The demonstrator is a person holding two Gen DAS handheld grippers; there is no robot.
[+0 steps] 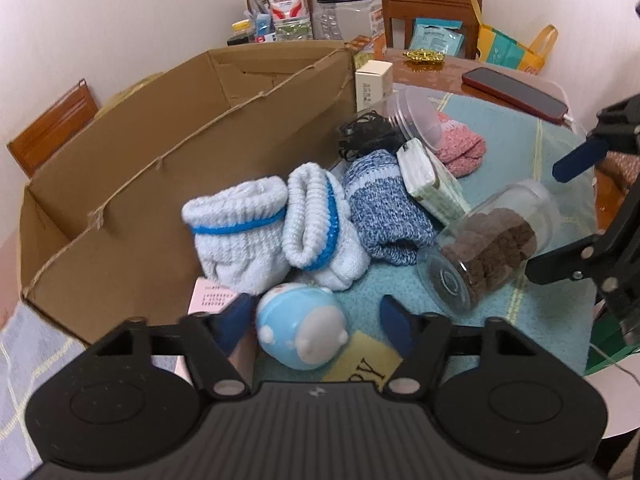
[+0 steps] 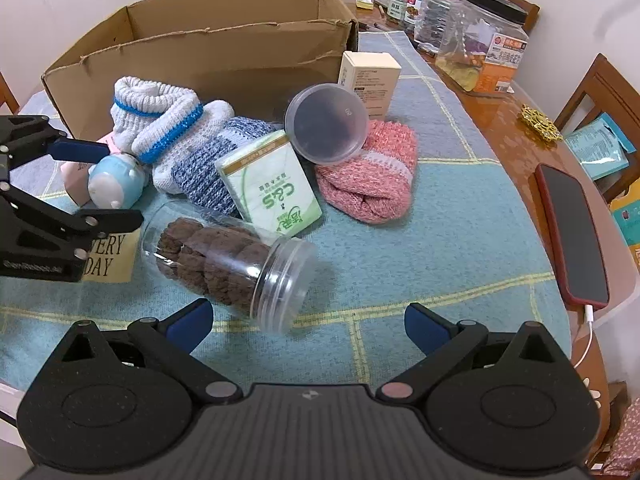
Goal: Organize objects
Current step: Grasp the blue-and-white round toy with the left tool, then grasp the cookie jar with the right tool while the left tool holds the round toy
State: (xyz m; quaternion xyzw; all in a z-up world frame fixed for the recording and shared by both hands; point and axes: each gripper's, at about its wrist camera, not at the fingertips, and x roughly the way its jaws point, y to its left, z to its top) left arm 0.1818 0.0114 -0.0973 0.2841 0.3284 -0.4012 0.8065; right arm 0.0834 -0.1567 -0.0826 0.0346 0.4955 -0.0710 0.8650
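Box (image 2: 208,46) at far left: open, cardboard, and what shows of the inside looks bare. Judged from that, sorting has barely begun; nearly all the clutter lies outside on the tabletop (image 2: 400,264).

Left gripper (image 1: 316,316): fingers spread wide, straddling the blue toy (image 1: 298,330) without visibly touching it. Nothing held. Toy lies near the box's near corner, beside a pink card (image 1: 208,298) and partly over a yellow card (image 1: 368,364). Likely the first pick.

Just beyond the toy: white socks (image 2: 160,116) against the box wall, blue sock (image 2: 208,168) touching them on the right.

Centre: green packet (image 2: 272,188) leaning on the blue sock; cookie jar (image 2: 228,268) lying on its side, near the packet. Clear tub (image 2: 326,124) tipped over, resting on the pink sock (image 2: 372,172); cream carton (image 2: 370,80) upright behind it.

Right gripper (image 2: 310,326): fingers wide apart, holding nothing, hovering just near of the jar's lid end.

Far right: phone (image 2: 572,236) on bare wood, cable plugged in.

Left to do: toy, socks, packet, jar, tub, carton.
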